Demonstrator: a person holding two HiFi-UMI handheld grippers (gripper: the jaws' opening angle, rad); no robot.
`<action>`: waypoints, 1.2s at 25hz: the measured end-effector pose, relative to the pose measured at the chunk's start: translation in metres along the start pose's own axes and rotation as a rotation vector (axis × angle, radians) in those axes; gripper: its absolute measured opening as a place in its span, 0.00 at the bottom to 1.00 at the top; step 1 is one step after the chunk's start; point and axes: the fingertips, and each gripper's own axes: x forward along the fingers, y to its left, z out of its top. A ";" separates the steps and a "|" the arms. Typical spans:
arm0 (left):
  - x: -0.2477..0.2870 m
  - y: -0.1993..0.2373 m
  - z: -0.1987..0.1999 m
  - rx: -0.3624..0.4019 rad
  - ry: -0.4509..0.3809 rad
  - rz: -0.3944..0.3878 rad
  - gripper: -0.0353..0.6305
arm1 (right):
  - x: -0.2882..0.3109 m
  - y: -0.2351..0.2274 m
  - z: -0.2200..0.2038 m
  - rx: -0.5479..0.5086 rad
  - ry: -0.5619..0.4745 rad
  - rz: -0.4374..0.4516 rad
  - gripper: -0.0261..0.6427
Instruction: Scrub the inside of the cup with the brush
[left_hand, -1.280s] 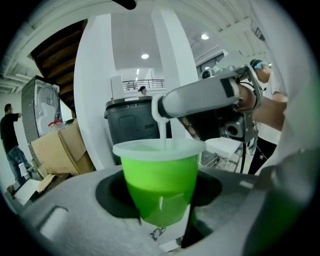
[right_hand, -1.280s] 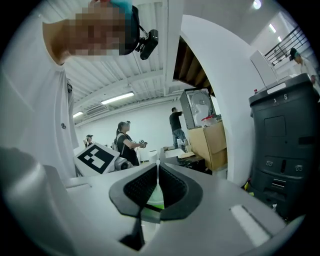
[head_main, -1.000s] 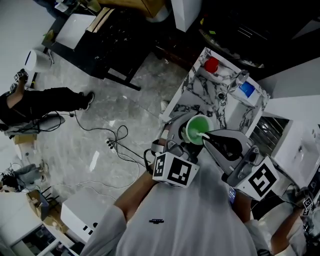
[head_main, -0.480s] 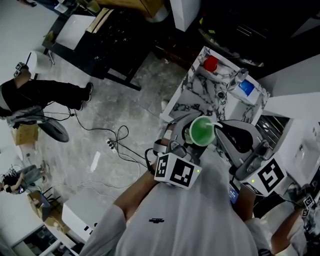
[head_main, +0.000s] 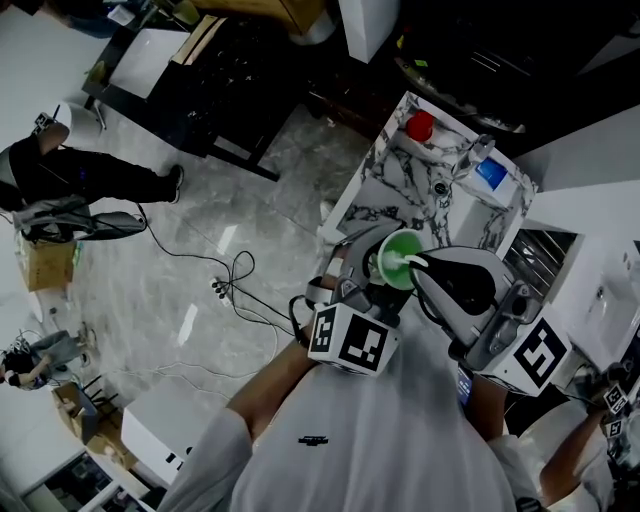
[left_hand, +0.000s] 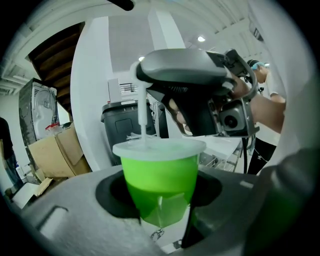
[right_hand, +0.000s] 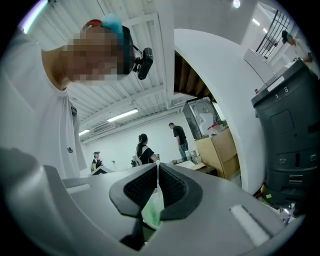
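Observation:
A translucent green cup (head_main: 400, 256) with a pale rim is held up in front of the person's chest, and my left gripper (head_main: 374, 270) is shut around its lower body. In the left gripper view the cup (left_hand: 160, 175) stands upright between the grey jaws of my left gripper (left_hand: 160, 202). A thin white brush handle (left_hand: 142, 112) goes down into it from my right gripper (left_hand: 142, 70), which hangs just above the rim. In the right gripper view my right gripper (right_hand: 157, 184) is shut on that handle (right_hand: 158, 172), with the cup (right_hand: 152, 214) below. The brush head is hidden inside the cup.
A marble-patterned counter (head_main: 395, 195) lies beyond the cup, with a red thing (head_main: 421, 127) and a blue thing (head_main: 492, 176) on it. Cables (head_main: 232, 285) trail on the floor to the left. A person (head_main: 60, 175) stands far left. A dark bin (right_hand: 290, 145) and cardboard boxes (right_hand: 220, 150) stand nearby.
Half a second ago my right gripper had drawn off to the right of the cup's rim. It has since moved back left over the cup mouth. The left gripper has kept the cup almost still.

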 end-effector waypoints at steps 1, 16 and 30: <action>-0.001 0.001 0.000 -0.002 -0.001 0.003 0.41 | -0.002 0.003 -0.001 0.006 0.005 0.007 0.07; -0.012 0.009 0.000 -0.029 -0.020 0.033 0.41 | -0.025 0.003 -0.013 -0.038 0.156 -0.030 0.07; -0.011 0.007 -0.005 -0.016 -0.005 0.035 0.41 | 0.007 -0.011 0.014 -0.083 0.021 -0.040 0.07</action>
